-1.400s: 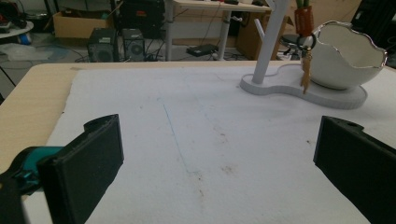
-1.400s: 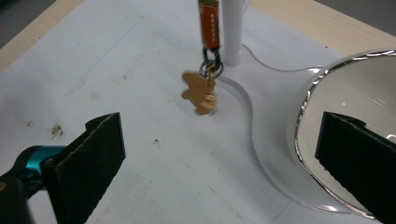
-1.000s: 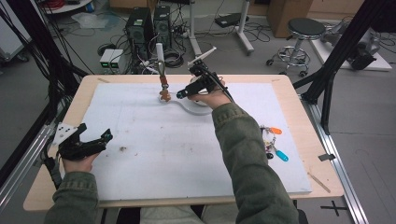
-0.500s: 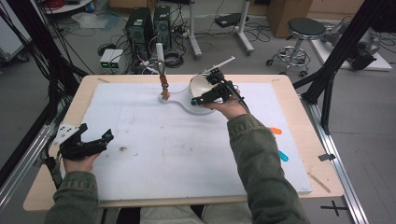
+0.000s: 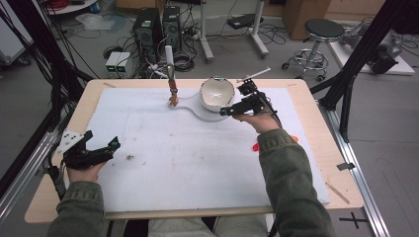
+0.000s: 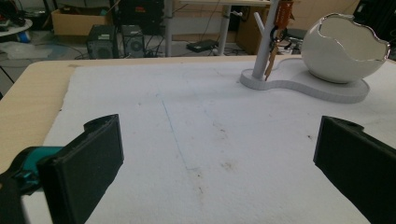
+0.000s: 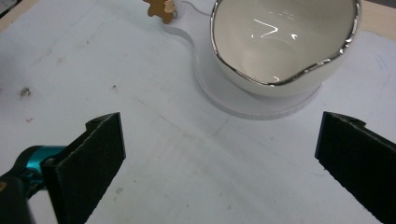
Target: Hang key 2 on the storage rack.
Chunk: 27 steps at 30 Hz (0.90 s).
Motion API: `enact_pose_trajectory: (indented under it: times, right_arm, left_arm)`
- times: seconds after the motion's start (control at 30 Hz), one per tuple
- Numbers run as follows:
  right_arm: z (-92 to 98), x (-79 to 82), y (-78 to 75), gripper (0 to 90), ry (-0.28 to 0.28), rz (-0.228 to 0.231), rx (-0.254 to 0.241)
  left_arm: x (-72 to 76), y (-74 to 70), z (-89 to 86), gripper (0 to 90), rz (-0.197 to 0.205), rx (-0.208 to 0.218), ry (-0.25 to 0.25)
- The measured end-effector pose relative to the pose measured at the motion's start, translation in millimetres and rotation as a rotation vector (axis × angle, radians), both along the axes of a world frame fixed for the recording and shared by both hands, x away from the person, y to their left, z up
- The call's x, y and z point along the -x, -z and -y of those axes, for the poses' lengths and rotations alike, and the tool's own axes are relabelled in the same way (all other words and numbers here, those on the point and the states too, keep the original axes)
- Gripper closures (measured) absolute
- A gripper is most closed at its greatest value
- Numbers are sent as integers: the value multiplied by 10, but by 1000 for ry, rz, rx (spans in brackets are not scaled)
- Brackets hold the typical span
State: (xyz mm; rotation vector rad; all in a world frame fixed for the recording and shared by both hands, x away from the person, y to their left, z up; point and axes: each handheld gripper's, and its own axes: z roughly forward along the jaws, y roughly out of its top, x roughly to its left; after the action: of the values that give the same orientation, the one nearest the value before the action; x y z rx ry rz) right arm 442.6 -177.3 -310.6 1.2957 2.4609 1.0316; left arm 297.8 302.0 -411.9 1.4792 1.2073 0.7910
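Right gripper (image 5: 228, 110) — jaws spread, empty — just beside egg-shaped bowl (image 5: 216, 92); left gripper (image 5: 111, 146) released near table edge (image 5: 69, 123).

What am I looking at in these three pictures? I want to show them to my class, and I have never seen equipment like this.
A person sits at a table covered by a white sheet, holding a hand-operated tool with two black jaws in each hand. One picture looks down from above; the other two come from small cameras riding on each tool, looking out between its jaws.

The left gripper rests near the table's left edge, open and holding nothing. The right gripper, also open and holding nothing, is close beside a white eggshell-shaped bowl with a shiny rim. The bowl stands on a flat white base, which also carries a small post with a brown trinket hanging on it.
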Motion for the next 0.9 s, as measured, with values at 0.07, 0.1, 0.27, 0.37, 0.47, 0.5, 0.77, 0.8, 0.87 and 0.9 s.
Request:
enact_pose_trajectory:
  times: [0.07, 0.1, 0.27, 0.37, 0.47, 0.5, 0.77, 0.8, 0.87, 0.9]
  right_arm:
    - [61, 18, 7, 8, 6, 2, 6]
    - [87, 30, 10, 8, 10, 2, 7]
    - [206, 79, 25, 8, 23, 7, 9]
    - [278, 104, 42, 8, 35, 0, -5]
    - [346, 123, 73, 8, 46, -1, 3]
    - [369, 132, 80, 8, 50, -3, 3]
    - [565, 235, 153, 8, 77, -4, -2]
    - [589, 250, 168, 8, 82, -5, -2]
    - [637, 279, 196, 8, 89, -12, 0]
    - [660, 295, 209, 8, 93, -13, -2]
  left_arm:
    - [0, 0, 0, 20, 1, 2, 0]
    - [1, -1, 1, 20, 2, 4, -2]
    - [3, -2, 2, 20, 2, 3, -2]
    - [5, -3, 1, 20, 1, 1, -3]
    - [6, -3, 3, 20, 1, 1, -3]
    - [6, -3, 3, 20, 1, 1, -3]
    - [6, -3, 1, 19, 0, 3, -3]
    - [6, -4, 2, 19, 0, 3, -3]
    - [9, -5, 1, 20, 1, 1, -4]
    - [9, -5, 0, 20, 2, 2, -4]
